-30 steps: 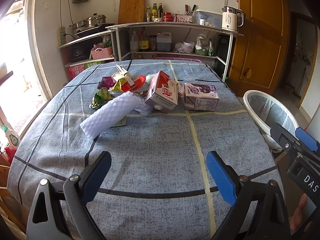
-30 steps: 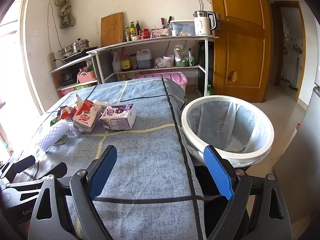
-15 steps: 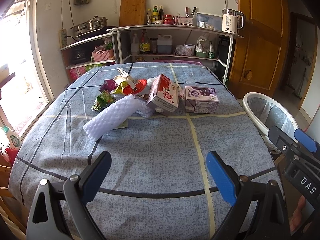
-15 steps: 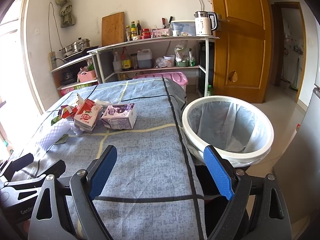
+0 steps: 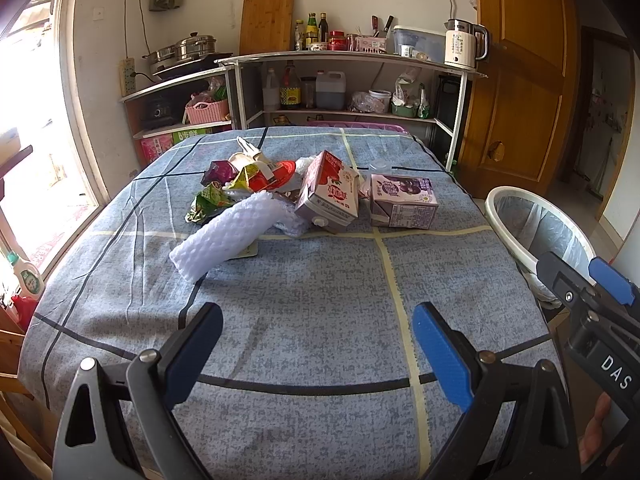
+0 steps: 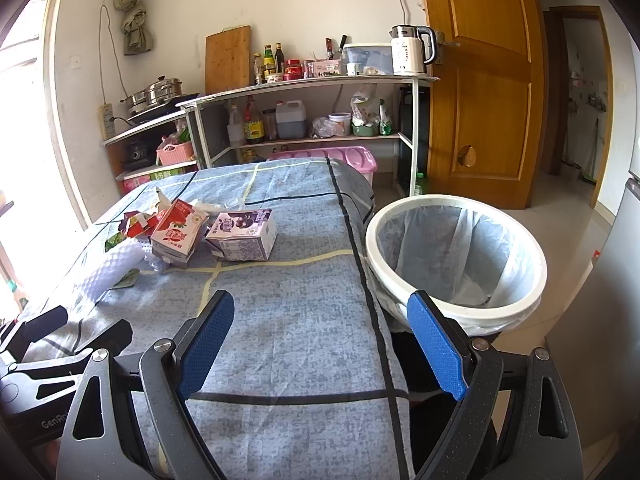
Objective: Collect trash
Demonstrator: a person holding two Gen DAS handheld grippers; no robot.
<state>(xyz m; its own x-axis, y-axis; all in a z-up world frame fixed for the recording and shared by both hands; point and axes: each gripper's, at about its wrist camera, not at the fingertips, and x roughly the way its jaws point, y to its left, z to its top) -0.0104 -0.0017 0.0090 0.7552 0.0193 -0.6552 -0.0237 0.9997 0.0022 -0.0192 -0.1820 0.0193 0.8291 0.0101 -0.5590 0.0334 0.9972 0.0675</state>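
The table [image 5: 320, 320] was covered with a blue-grey cloth [image 6: 288, 320] marked by dark and pale yellow grid lines. The trash lay grouped in the far half of the table, toward the left edge. A white foam net sleeve [image 5: 228, 240] lay nearest the front of the group. Behind it sat crumpled snack wrappers [image 5: 248, 176] in green, purple and red. A red-and-white carton [image 5: 330, 192] stood tilted beside the wrappers. A purple carton [image 5: 402, 200] lay on its side just to the right of it, apart from the table's right edge.

A white bin [image 6: 456, 256] with a clear liner stood off the table's right edge, just beside the cloth.

The left gripper [image 5: 318, 344] was held over the near edge of the table, fingers spread apart and holding nothing. The right gripper [image 6: 320, 340] was held near the front right corner, also spread wide with nothing between the blue pads [image 6: 206, 344]. Both grippers were well apart from the trash.

Against the far wall stood a white shelf unit [image 5: 352, 80] carrying bottles, jars and a kettle [image 5: 462, 42]. A wooden cutting board [image 5: 267, 22] leaned on the wall. A steel pot [image 5: 188, 50] sat on a lower shelf to the left. A wooden door [image 6: 480, 80] stood at the right, and a bright window opening [image 5: 36, 120] at the left.
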